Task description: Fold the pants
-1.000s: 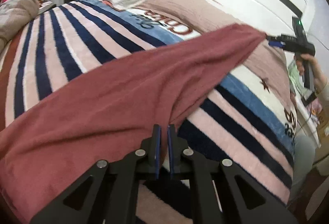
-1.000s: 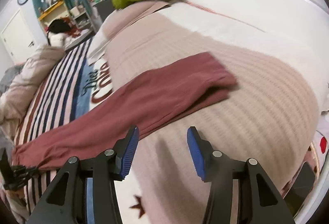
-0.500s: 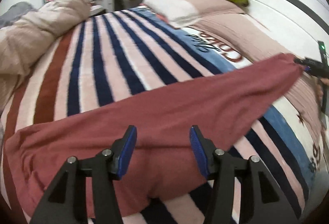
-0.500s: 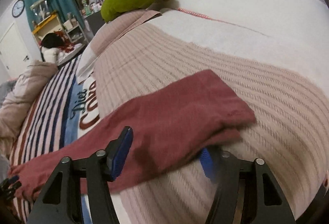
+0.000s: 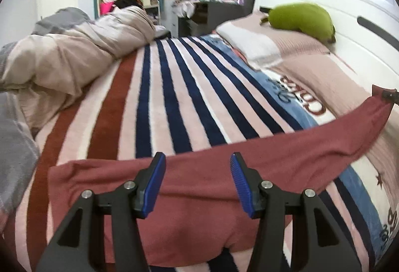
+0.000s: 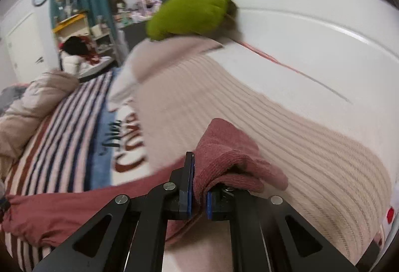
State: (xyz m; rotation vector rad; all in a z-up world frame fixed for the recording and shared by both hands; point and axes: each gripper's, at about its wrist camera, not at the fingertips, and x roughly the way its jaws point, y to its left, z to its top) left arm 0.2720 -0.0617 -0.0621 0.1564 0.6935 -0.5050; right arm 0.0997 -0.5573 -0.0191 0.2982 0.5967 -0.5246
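Observation:
Dusty-red pants (image 5: 199, 199) lie stretched across the striped blanket (image 5: 172, 97) on the bed. My left gripper (image 5: 197, 179) is open and empty, just above the waist end of the pants. My right gripper (image 6: 198, 191) is shut on the cuff end of the pants (image 6: 224, 154), which bunches up over the beige ribbed cover (image 6: 311, 147). In the left wrist view the right gripper (image 5: 390, 96) shows at the far right edge, lifting that cuff end.
A green plush (image 5: 303, 17) lies on the pillows (image 5: 251, 47) by the white headboard (image 6: 311, 30). A bundled beige duvet (image 5: 74, 52) lies along the left side of the bed. Shelves and a desk stand beyond the bed.
My left gripper let go of the pants, opened and drew back over the waist end. My right gripper moved onto the cuff end and shut on it, lifting it slightly.

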